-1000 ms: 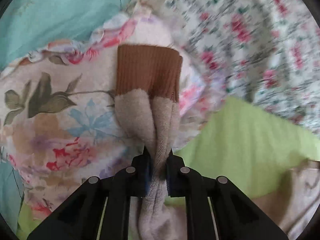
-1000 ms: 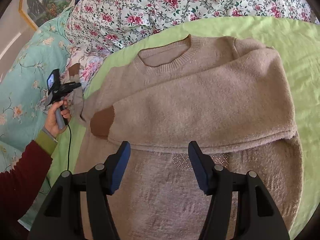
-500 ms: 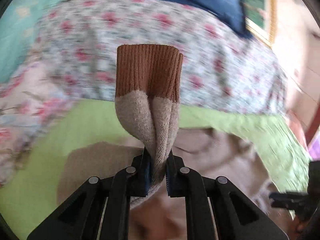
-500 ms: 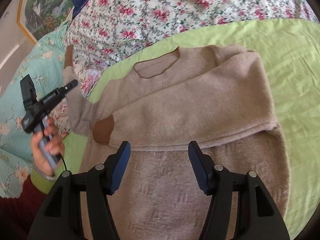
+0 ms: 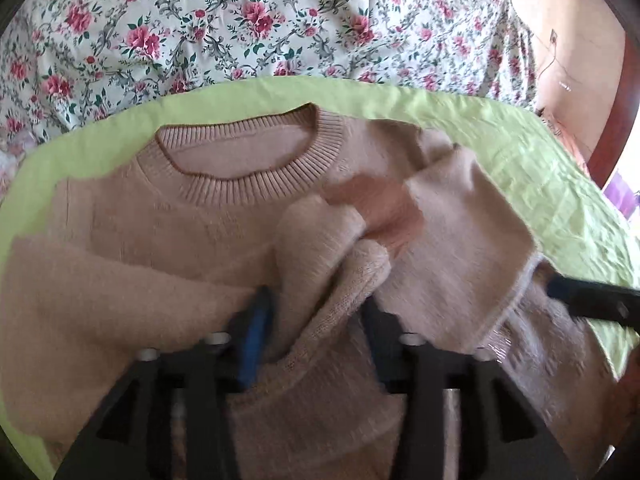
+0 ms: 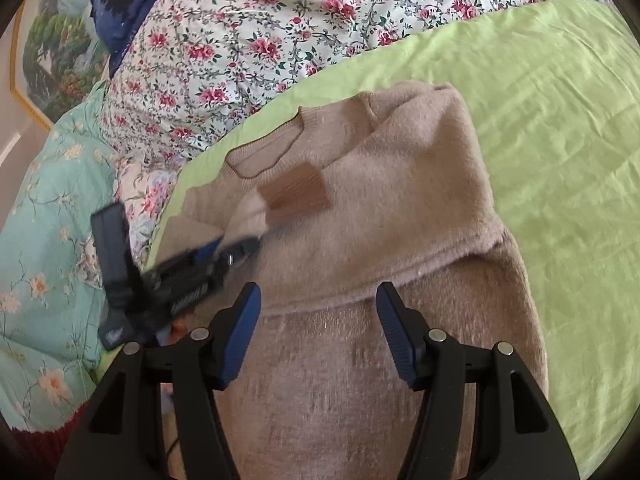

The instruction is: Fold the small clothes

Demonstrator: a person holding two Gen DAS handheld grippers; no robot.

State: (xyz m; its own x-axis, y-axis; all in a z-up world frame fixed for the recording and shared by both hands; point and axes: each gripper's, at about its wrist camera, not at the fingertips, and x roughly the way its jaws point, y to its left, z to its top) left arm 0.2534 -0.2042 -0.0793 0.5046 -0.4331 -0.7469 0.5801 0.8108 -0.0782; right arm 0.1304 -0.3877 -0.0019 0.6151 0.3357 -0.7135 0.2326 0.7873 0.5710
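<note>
left tool (image 5: 316,320) has spread, dropping the sleeve (image 5: 332,264) on the sweater (image 6: 400,216); right tool (image 6: 318,320) apart.

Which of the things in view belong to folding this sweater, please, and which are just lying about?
Job in hand:
beige sweater
its brown-cuffed sleeve
left gripper
right gripper

Lying about:
green sheet
rose-print quilt
teal floral quilt
framed picture
</note>
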